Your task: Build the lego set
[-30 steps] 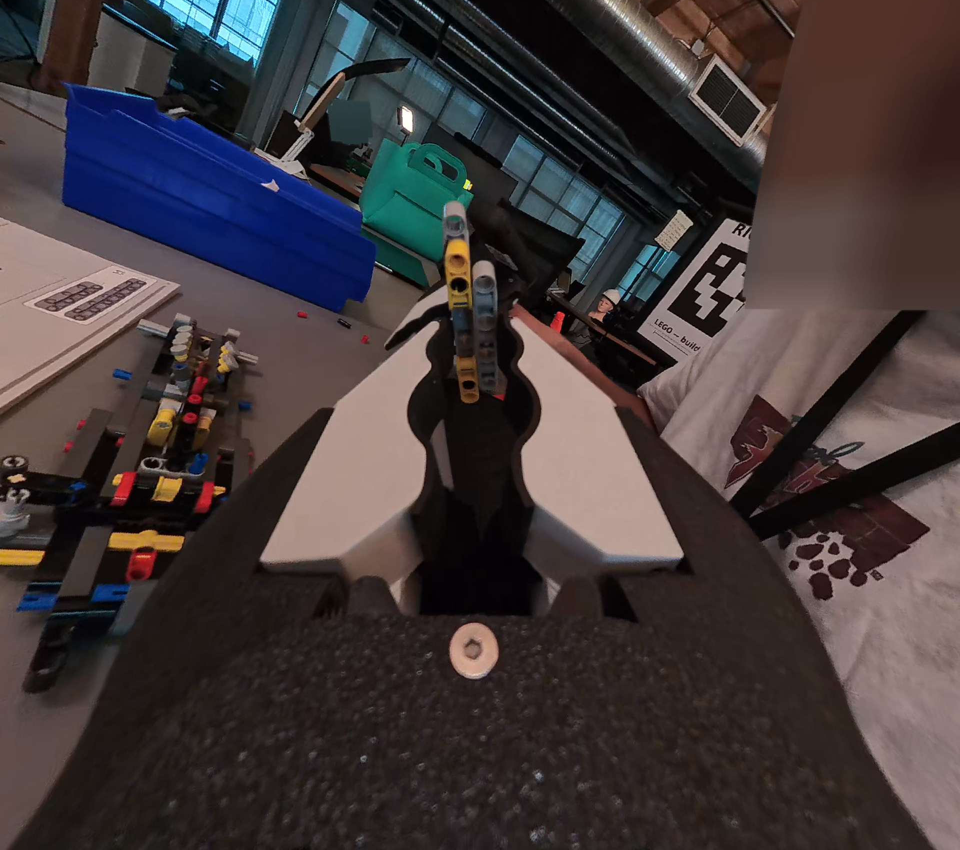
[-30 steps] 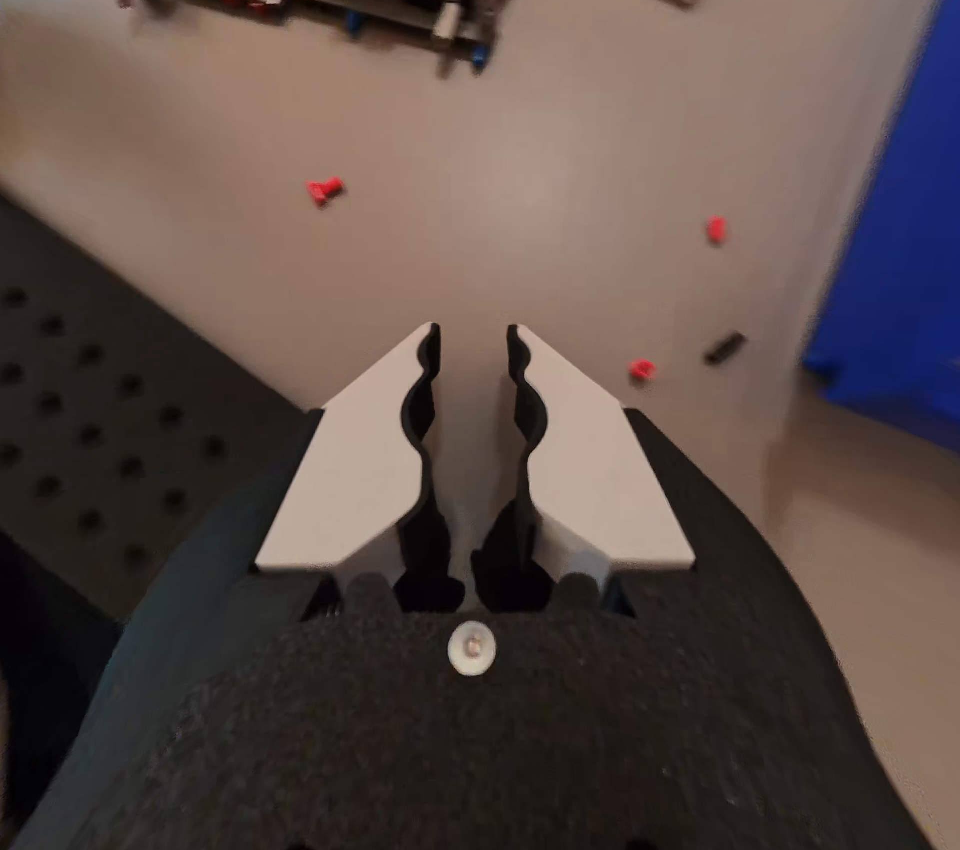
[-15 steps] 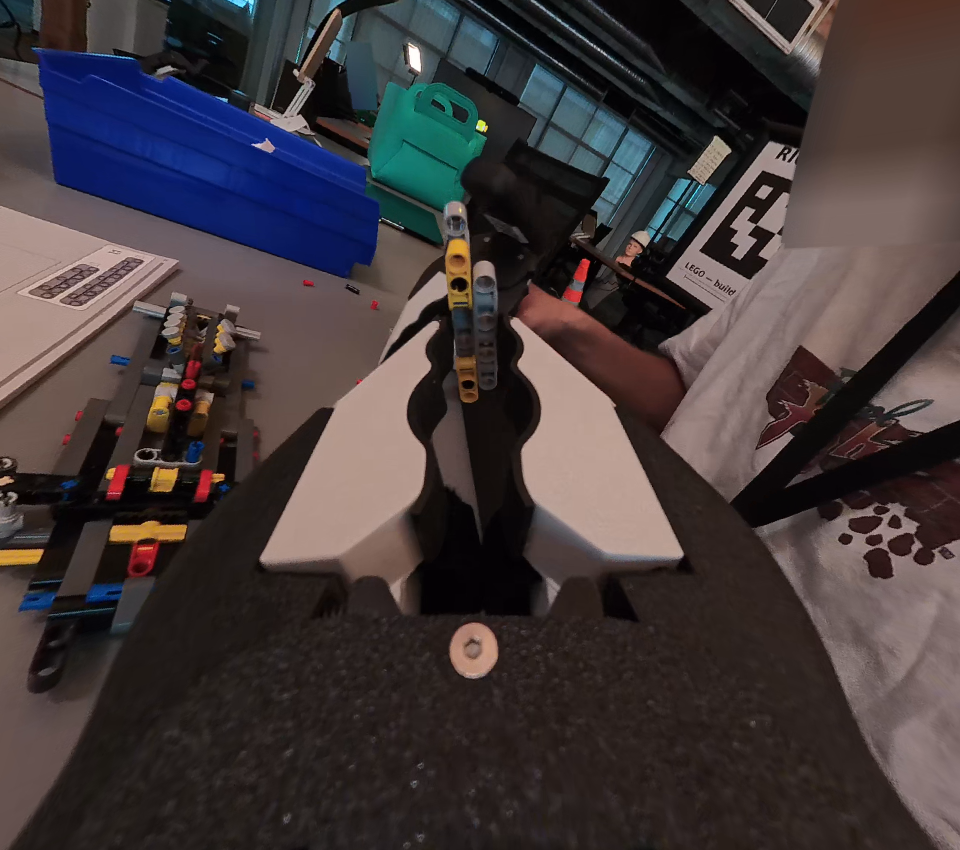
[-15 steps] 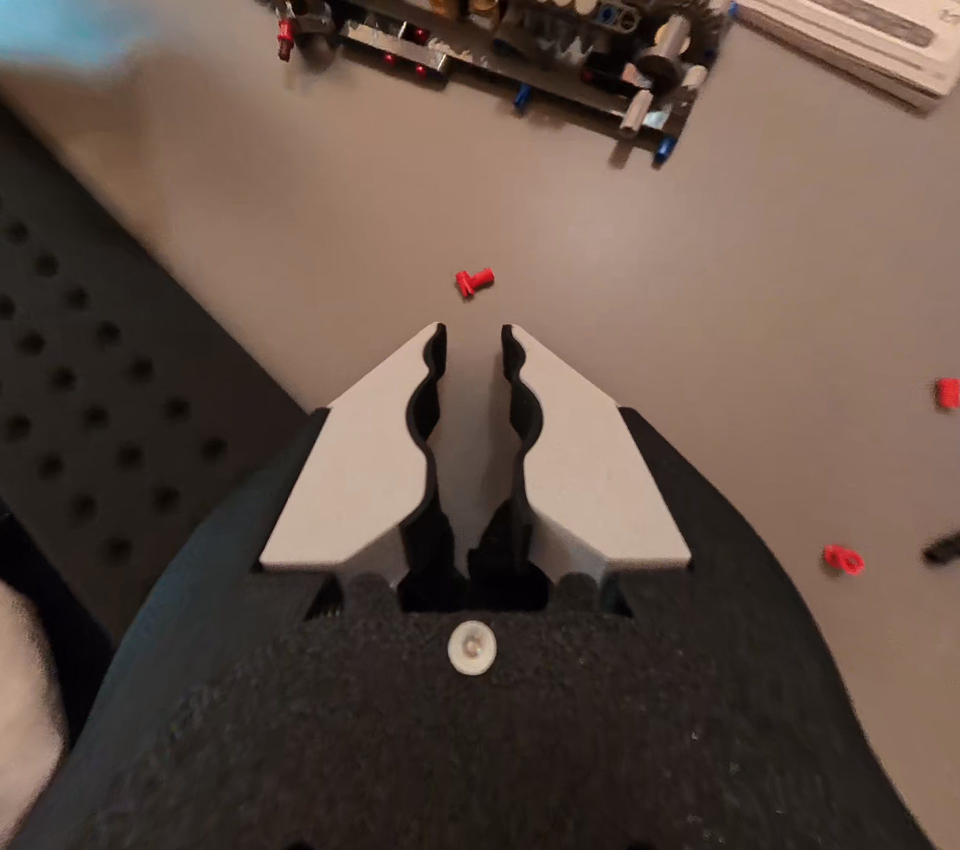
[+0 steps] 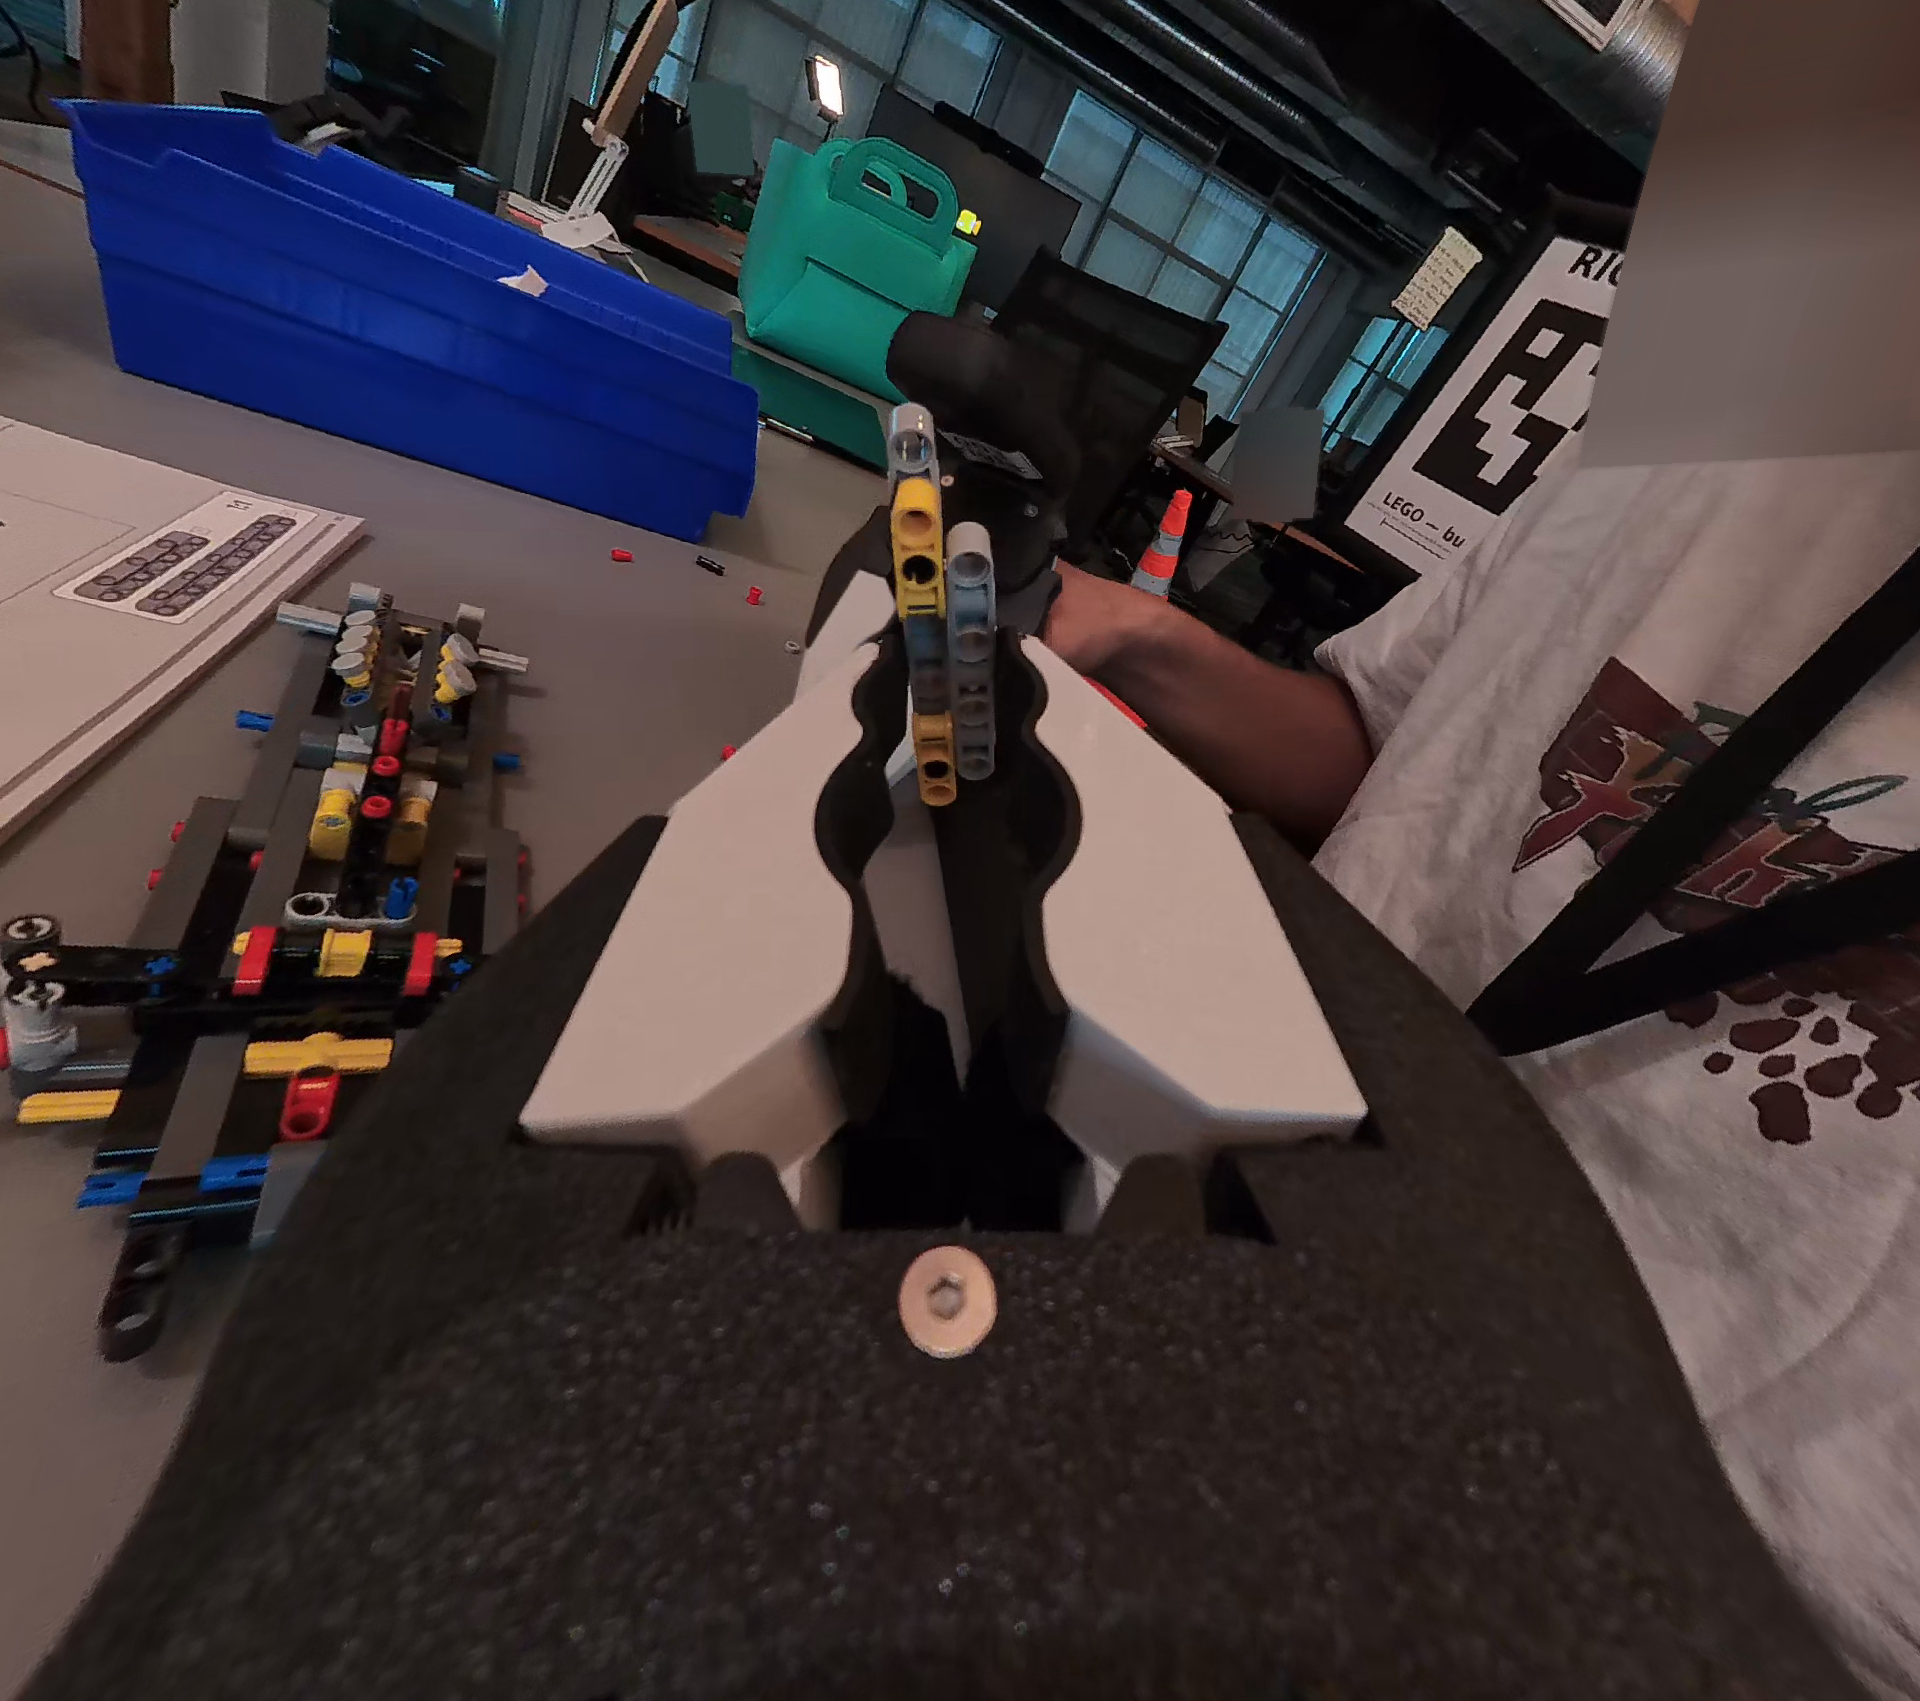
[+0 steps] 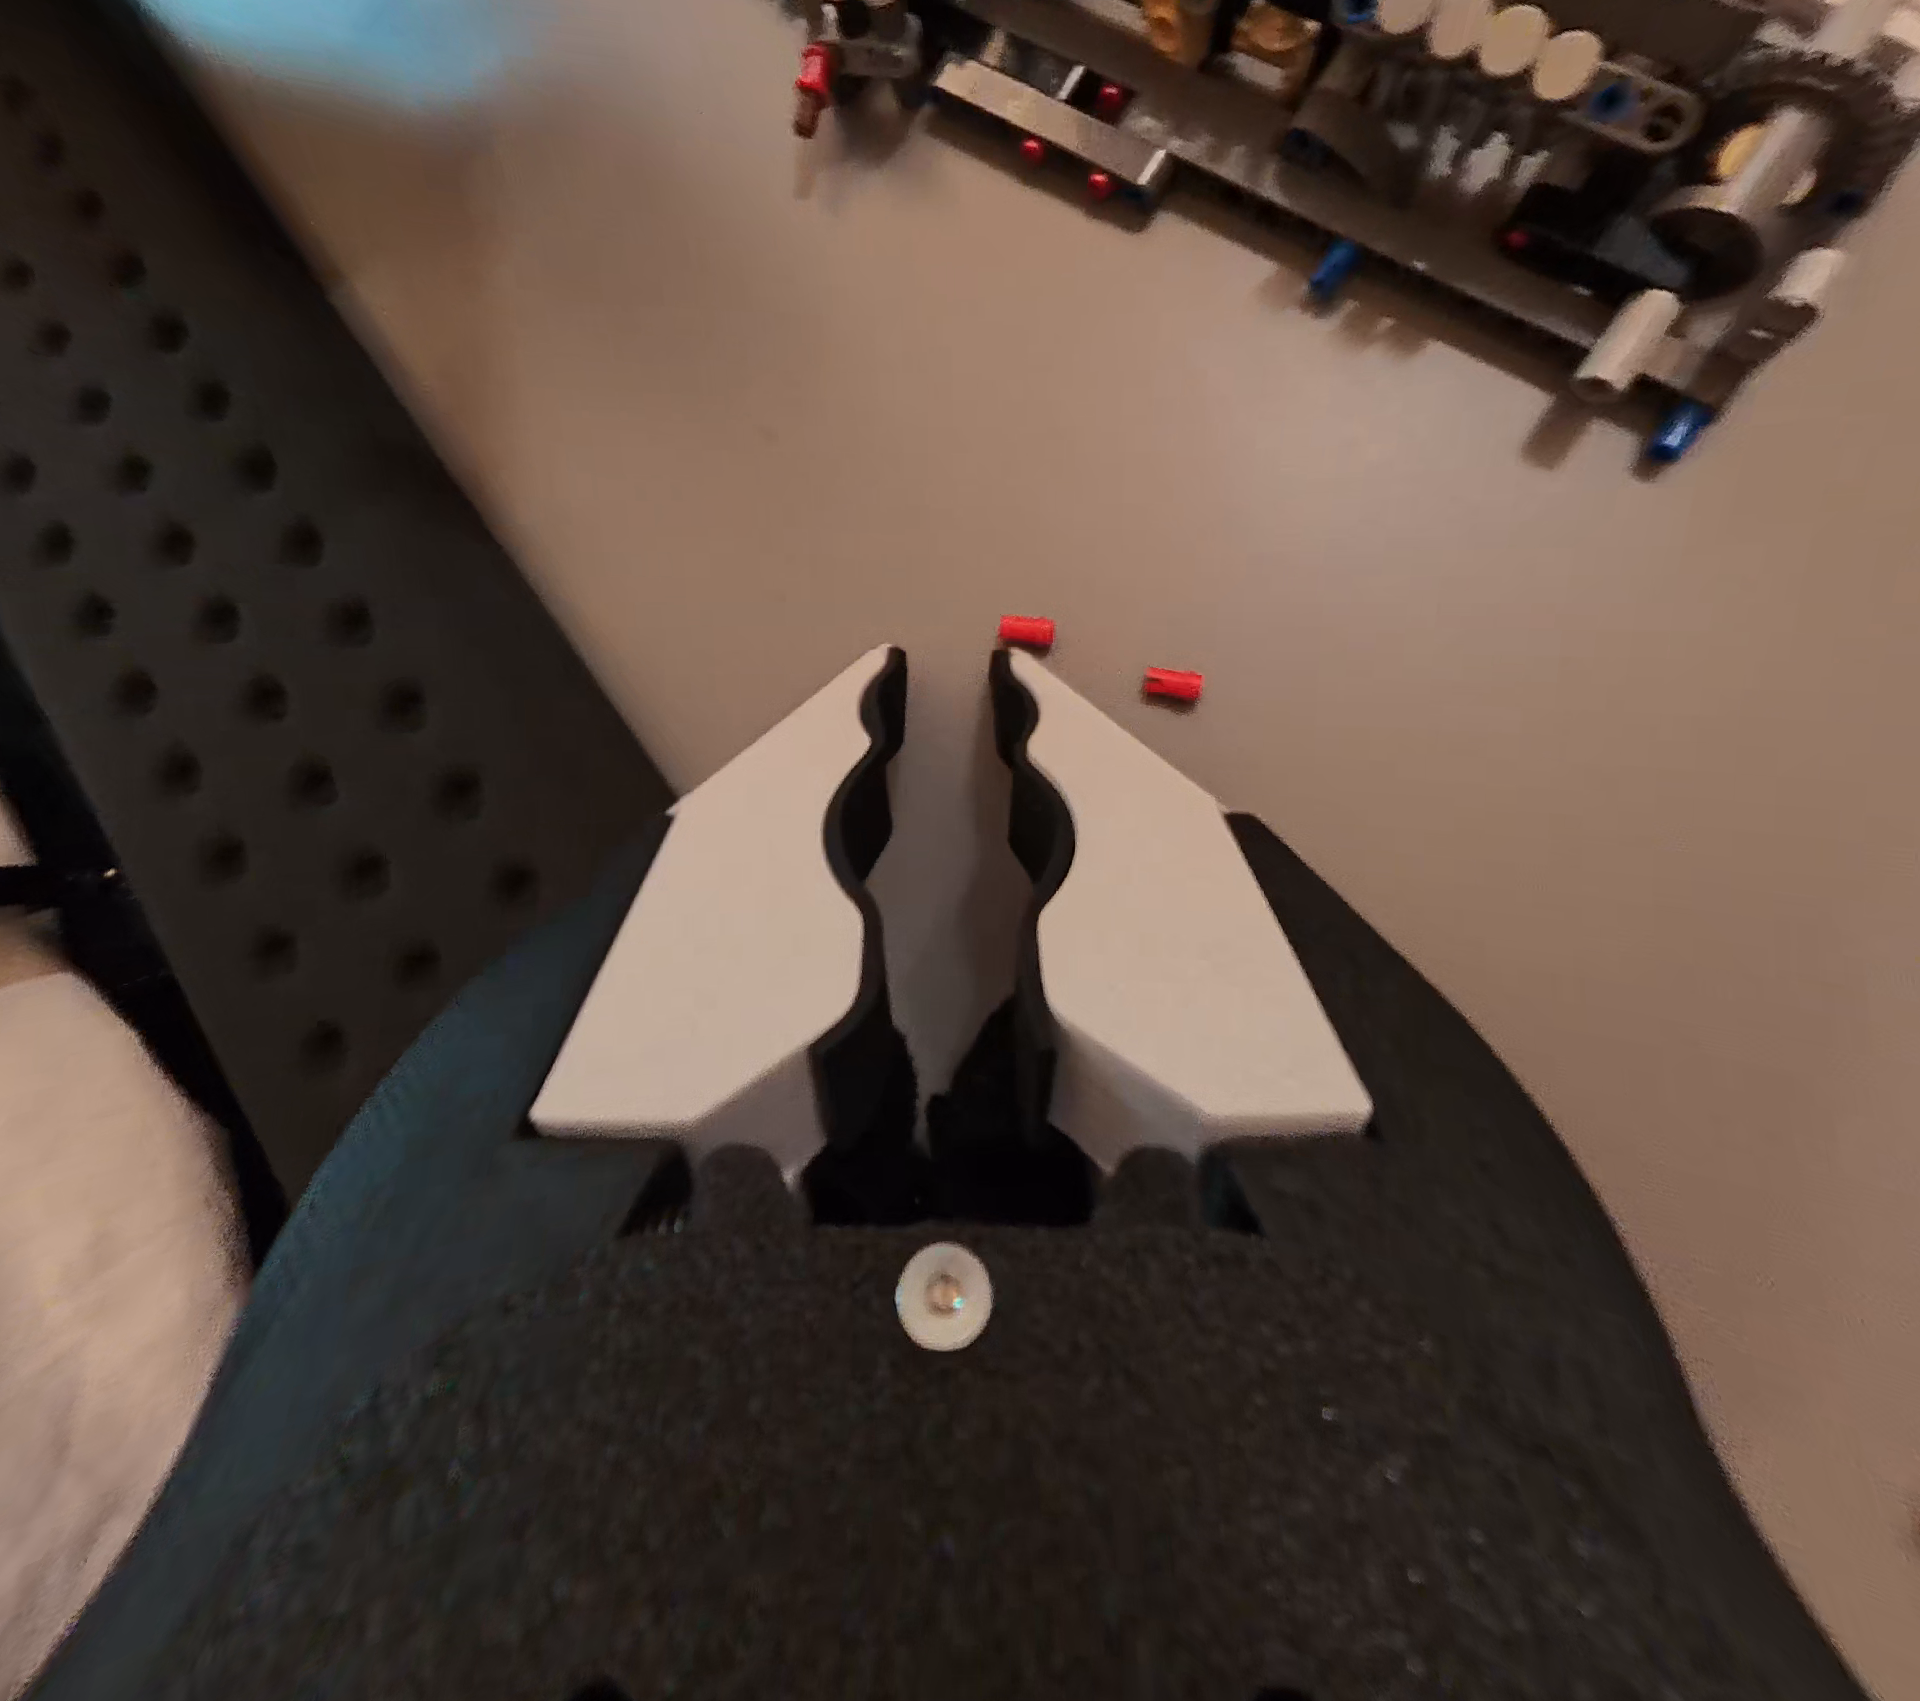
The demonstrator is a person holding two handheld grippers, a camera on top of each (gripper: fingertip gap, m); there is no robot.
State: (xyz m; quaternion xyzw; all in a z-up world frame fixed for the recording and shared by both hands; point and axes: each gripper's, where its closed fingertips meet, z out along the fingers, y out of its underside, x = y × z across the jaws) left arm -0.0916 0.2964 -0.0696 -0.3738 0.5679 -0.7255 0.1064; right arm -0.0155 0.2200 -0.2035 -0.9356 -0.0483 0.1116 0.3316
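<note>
The long chassis (image 5: 312, 903) lies flat on the grey tabletop (image 5: 644, 643), already dense with black beams, yellow connectors, red and blue pins, and in the right wrist view a gear and a row of pale round caps; it looks well advanced, though no wheels or body panels show, so plenty seems left. The left gripper (image 5: 948, 695) is raised clear of the tabletop and pinches a small sub-assembly (image 5: 940, 612) of yellow and grey holed beams, standing upright between its fingers and not yet joined to the chassis. The right gripper (image 6: 948, 664) hangs low over the tabletop, jaws slightly parted with nothing between them, its tips just beside a red pin (image 6: 1027, 631), a second red pin (image 6: 1172, 683) near it. How the sub-assembly's lower end is seated is hidden by the fingers. The chassis runs off the top edge in the right view, and motion blur softens it. The booklet (image 5: 156, 571) toward the far left is cut off.
</note>
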